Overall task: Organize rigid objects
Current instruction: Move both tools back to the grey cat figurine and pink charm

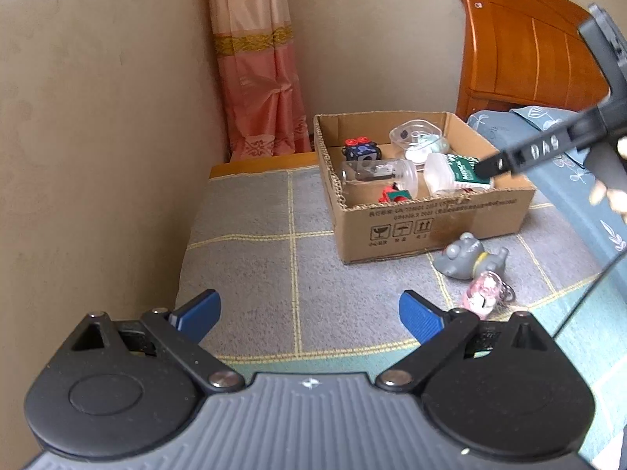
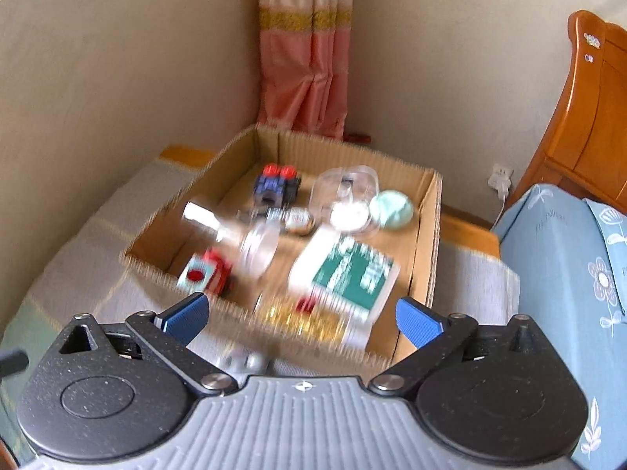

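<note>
pink curtain [image 1: 258,78] — wooden headboard [image 1: 529,47]; grey blanket [image 1: 250,258]

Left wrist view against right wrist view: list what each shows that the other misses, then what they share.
Only the left wrist view: a grey toy and a pink keychain on the blanket outside the box, and the right gripper's arm over the box.
Only the right wrist view: a wall plug, a gold item at the box's near wall.
Both: the box, green packet, clear jar, curtain, headboard.
</note>
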### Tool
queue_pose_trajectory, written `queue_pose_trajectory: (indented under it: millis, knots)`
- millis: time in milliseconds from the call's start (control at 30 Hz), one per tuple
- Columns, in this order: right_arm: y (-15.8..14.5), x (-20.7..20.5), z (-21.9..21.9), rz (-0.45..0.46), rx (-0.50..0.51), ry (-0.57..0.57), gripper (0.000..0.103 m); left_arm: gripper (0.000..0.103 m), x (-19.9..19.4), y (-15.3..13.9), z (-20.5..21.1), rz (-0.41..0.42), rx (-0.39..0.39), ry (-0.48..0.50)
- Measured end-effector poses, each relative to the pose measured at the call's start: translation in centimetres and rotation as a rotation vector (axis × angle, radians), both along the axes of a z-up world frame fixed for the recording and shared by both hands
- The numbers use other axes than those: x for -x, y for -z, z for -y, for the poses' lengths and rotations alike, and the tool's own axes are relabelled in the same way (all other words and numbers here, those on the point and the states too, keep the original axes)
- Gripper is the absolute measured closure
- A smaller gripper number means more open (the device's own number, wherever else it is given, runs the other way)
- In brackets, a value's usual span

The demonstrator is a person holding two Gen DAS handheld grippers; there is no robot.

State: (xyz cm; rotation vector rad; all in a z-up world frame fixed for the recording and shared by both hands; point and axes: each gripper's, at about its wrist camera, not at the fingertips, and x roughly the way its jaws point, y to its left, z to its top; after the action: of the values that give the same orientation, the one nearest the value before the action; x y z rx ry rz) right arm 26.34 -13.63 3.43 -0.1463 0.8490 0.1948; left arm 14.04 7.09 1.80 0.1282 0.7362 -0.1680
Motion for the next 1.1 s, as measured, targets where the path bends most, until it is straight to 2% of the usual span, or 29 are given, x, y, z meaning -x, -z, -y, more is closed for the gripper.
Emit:
queue_pose_trajectory:
  millis: [167,500,733,1100]
  knots:
    - [1.7,1.4,-1.0,-0.081,-0.036,0.0,0.0,0.006,0.5,0.1,-0.2,-0.003,0.015,0.003]
    - [7.0,0.4,-3.7,-0.224,-0.012,0.076,0.0,0.006,0.7,1.1,-1.7,-0.034,0.037,-0.019]
    - [9.1,-0.7,-3.3,-0.224,-0.001,0.181,0.0,0.006,0.5,1.8,-2.1,-0.056,0.04,-0.025]
    - [9.1,1.6,1.0,-0.222,-0.067,0.189,0.0,0.006,-0.1,2.5,-1.2,-0.086,0.025,0.013]
